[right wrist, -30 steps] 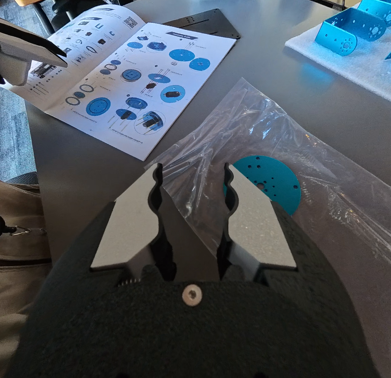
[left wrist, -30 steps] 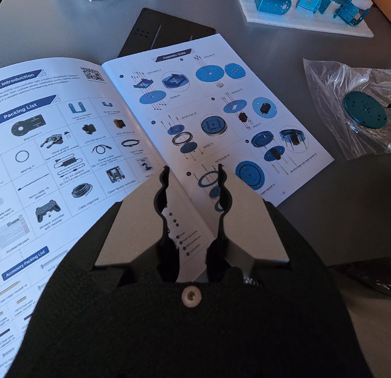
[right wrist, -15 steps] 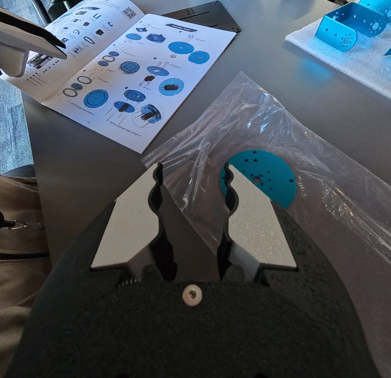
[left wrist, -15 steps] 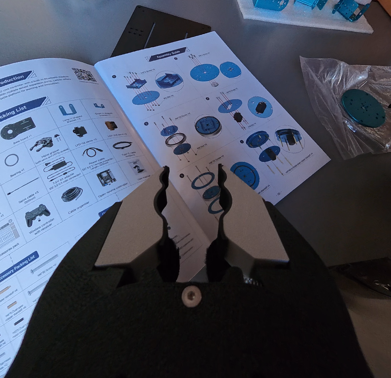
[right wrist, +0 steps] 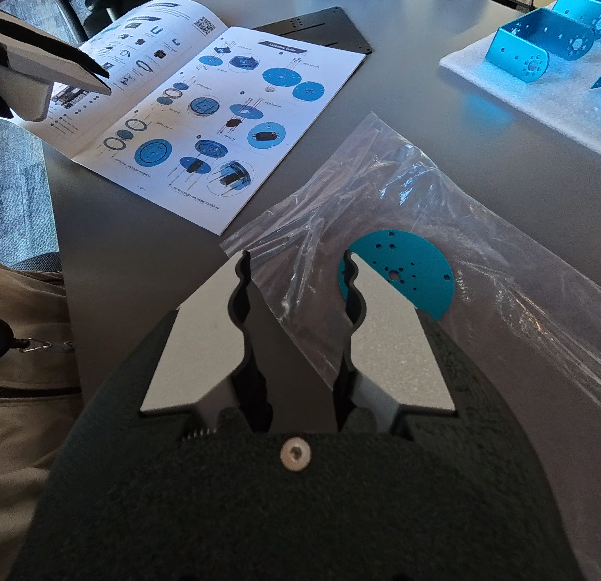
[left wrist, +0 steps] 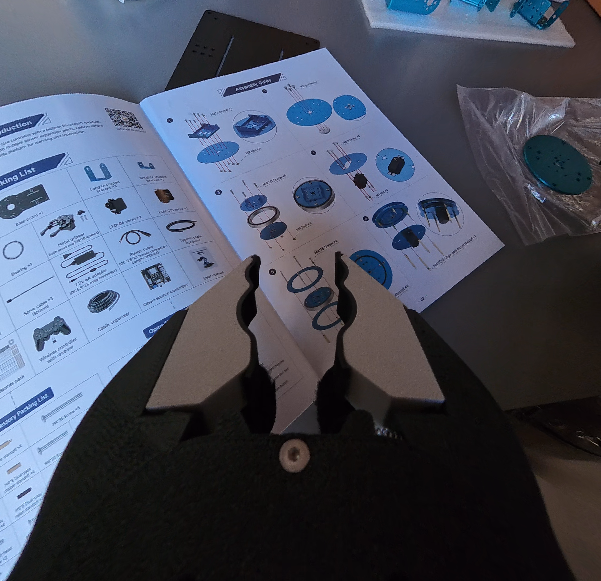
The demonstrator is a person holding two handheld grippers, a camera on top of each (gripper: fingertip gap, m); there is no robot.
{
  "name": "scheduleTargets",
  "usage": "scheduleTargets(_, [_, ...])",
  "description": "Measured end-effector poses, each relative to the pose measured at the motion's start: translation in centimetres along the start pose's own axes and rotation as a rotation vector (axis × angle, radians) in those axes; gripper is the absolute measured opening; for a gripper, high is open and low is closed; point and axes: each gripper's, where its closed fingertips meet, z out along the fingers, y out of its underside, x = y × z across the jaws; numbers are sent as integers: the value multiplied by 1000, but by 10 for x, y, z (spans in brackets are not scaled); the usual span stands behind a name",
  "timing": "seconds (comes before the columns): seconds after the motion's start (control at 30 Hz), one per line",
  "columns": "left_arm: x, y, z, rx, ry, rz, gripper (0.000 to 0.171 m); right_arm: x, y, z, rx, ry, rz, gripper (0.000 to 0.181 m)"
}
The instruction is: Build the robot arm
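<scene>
Grey bench under my two empty, parted tools: left hand-held gripper over the open white booklet, right hand-held gripper over a clear bag holding a flat, hole-drilled teal disc.

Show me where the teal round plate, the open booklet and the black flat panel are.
teal round plate (right wrist: 409, 266), right wrist view, on its holed face inside the clear bag.
open booklet (left wrist: 292, 181), left wrist view, on its right-hand page.
black flat panel (left wrist: 240, 45), left wrist view, on the part showing beyond the booklet.
</scene>
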Motion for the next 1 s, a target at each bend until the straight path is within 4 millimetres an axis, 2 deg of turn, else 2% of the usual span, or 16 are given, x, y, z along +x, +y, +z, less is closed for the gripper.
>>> scheduleTargets(0.3, [10, -8, 5, 2, 10, 21, 45, 9, -1, -10, 17, 23, -7, 56])
scheduleTargets(0.47, [26, -21, 11, -8, 28, 72, 46, 32, 1, -25, 41, 66, 5, 56])
scheduleTargets(0.57, [42, -38, 18, 1, 35, 129, 46, 50, 2, -39, 85, 84, 35, 56])
scheduleTargets(0.67, [73, -63, 30, 59, 93, 163, 46, 71, 4, -55, 148, 120, 54, 55])
scheduleTargets(0.77, [120, -89, 47, 118, 196, 170, 46, 91, 7, -73, 207, 155, 69, 55])
scheduleTargets(0.9, [189, -120, 85, 87, 317, 232, 46, 110, 10, -96, 264, 180, 76, 53])
scheduleTargets(1.0, [237, -153, 120, 8, 369, 422, 46, 113, 8, -110, 307, 176, 87, 53])
